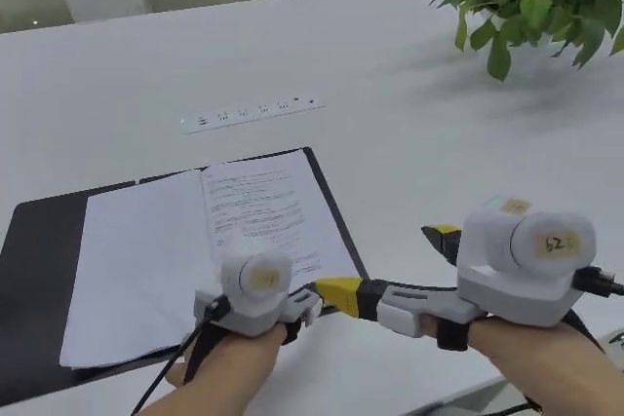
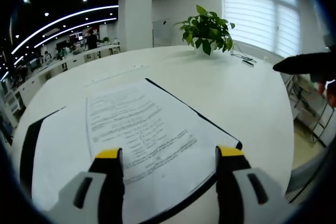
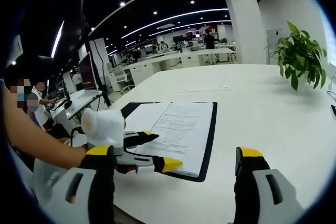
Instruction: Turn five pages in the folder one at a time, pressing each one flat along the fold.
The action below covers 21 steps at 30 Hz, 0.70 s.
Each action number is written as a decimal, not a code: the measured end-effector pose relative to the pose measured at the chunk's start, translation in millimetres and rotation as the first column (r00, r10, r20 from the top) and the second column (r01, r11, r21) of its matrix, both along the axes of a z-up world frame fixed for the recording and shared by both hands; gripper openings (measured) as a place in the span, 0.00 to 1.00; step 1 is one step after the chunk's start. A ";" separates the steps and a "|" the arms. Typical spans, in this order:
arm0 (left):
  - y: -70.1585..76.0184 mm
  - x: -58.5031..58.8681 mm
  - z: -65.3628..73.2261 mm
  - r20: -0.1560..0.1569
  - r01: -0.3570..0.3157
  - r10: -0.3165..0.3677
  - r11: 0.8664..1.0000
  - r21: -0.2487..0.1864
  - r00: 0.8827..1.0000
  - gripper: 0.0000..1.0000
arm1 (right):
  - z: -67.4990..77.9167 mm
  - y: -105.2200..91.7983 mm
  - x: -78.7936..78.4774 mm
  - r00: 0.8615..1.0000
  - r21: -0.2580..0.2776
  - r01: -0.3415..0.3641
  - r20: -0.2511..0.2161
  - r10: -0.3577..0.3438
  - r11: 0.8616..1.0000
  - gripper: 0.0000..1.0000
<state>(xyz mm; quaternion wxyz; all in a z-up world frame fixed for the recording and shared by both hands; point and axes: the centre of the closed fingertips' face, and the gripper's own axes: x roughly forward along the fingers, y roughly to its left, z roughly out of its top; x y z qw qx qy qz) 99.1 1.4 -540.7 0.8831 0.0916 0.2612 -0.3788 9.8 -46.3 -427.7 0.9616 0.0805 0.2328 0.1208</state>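
folder open, both claws empty, no page lifted

the folder [image 1: 34, 241] lies open by the near left edge of the tabletop [image 1: 409, 124], a blank sheet [image 1: 146, 260] flat on its left side and a printed page [image 1: 263, 207] on its right; how many of the five turns are done cannot be judged, since nothing marks the count; the left gripper [image 2: 169, 153] hovers with jaws apart over the near right corner of the printed page, likely set for the next turn; the right gripper [image 3: 174, 153] waits just off the folder's right edge, jaws wide apart and holding nothing; the hands cover the folder's near edge in the head view; whether the left tips touch paper is unclear; the print is too small to read.
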 end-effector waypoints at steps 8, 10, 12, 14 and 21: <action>4.0 -0.7 -9.5 0.038 -0.013 0.013 1.000 0.002 0.999 0.68 | -6.0 0.4 0.9 1.000 0.007 0.001 -0.019 -0.001 1.000 0.94; 5.2 -0.8 -8.9 0.054 -0.004 0.004 1.000 -0.003 0.999 0.67 | -7.5 -0.1 1.5 1.000 0.008 0.005 -0.021 -0.005 1.000 0.94; 6.4 -0.5 -8.4 0.062 -0.001 0.002 1.000 -0.017 0.998 0.65 | -8.6 0.4 1.8 1.000 0.014 0.006 -0.026 -0.006 1.000 0.94; 6.6 -0.6 -8.1 0.062 -0.004 0.006 1.000 -0.023 0.998 0.64 | -8.9 1.2 2.3 1.000 0.022 0.008 -0.027 -0.007 1.000 0.93; 12.8 4.1 -8.5 0.059 -0.029 0.031 0.999 -0.027 0.998 0.50 | -14.1 5.6 3.1 0.999 0.019 -0.002 -0.041 0.003 1.000 0.92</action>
